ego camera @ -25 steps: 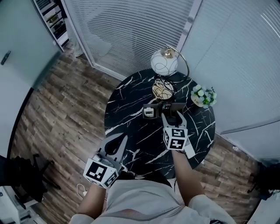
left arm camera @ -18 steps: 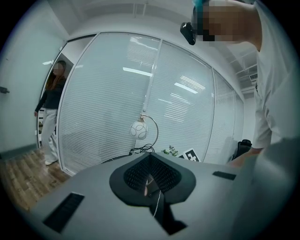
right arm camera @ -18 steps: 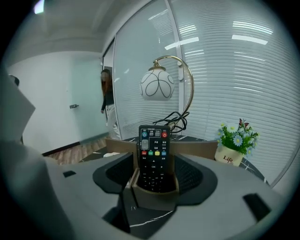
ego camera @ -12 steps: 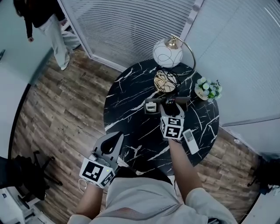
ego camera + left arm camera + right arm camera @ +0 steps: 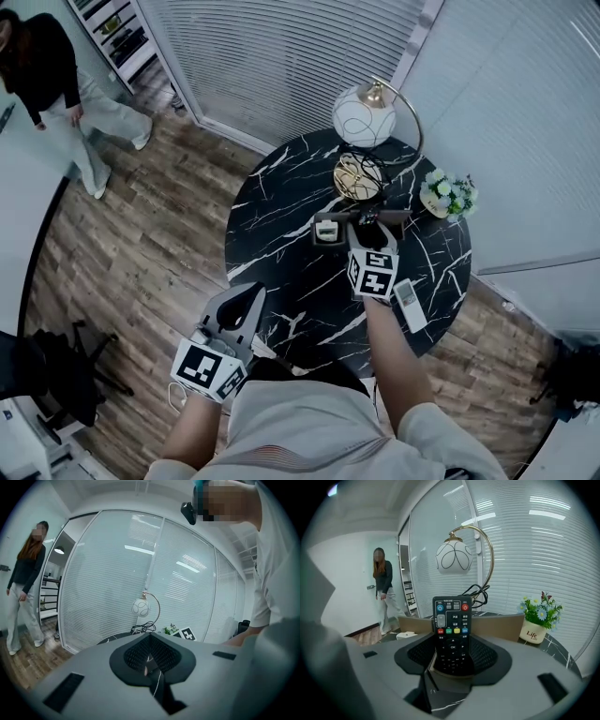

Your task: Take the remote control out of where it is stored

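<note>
Right claw (image 5: 368,232) points forward and down at the middle of the round black marbled worktop (image 5: 281,234). Its jaws stand wide and have just been closing. A black remote control (image 5: 452,630) is right between the pads, which sit close on either side with no clear squeeze visible. The remote stands upright, buttons facing the claw, with its lower end in a slot of a tan holder (image 5: 501,626). The holder runs crosswise just past the claw tips. It has another compartment left of the claw with a small white item in it, too small to identify. Just right of the claw's marker cube, a white remote (image 5: 410,306) lies flat on the worktop, untouched. Beyond the holder from the claw are a coil of cable (image 5: 356,176) and a lamp (image 5: 364,120) with a round white shade on a curved gold arm. A small flower pot (image 5: 533,632) sits ahead and right of the claw. Left claw (image 5: 251,295) is well apart to the near left of the right claw, at the worktop's near-left edge. Its jaws are together at the tips and hold nothing. A person (image 5: 56,84) stands on the wood floor far off, left of both claws.
</note>
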Demonstrator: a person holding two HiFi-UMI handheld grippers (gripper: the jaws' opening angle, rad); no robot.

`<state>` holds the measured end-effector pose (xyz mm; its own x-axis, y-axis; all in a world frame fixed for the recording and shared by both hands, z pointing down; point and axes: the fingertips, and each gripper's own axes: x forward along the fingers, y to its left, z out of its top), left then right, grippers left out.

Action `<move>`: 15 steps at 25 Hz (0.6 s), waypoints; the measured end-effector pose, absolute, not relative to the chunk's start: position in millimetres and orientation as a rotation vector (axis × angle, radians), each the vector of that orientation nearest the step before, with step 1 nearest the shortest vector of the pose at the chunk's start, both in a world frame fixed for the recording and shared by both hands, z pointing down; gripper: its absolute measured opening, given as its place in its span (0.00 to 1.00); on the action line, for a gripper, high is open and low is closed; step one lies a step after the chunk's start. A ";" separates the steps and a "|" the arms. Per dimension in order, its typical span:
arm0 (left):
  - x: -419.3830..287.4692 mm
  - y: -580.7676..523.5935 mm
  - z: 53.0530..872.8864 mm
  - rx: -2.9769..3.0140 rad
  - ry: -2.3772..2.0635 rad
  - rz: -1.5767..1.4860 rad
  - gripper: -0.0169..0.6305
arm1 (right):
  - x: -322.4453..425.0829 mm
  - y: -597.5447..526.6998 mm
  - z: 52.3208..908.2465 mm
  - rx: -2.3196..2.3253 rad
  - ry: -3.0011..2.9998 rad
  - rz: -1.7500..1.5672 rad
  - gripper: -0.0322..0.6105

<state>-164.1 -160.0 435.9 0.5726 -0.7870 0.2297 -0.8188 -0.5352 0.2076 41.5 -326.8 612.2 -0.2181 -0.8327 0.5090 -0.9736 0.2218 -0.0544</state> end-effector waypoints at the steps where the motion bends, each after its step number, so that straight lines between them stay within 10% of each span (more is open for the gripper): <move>1: -163.1 -159.9 435.6 2.518 -1.320 0.154 0.04 | 41.6 -326.1 608.8 1.677 -2.140 0.511 0.42; 15: -136.7 -153.5 421.4 2.570 -1.282 0.121 0.04 | 60.0 -296.8 508.5 1.668 -2.367 0.387 0.41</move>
<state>-136.7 -153.5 421.4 0.6059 -0.7722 0.1912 -0.7943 -0.5740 0.1989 60.0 -296.8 508.5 -0.3320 -0.8850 0.3264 -0.9429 0.3214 -0.0877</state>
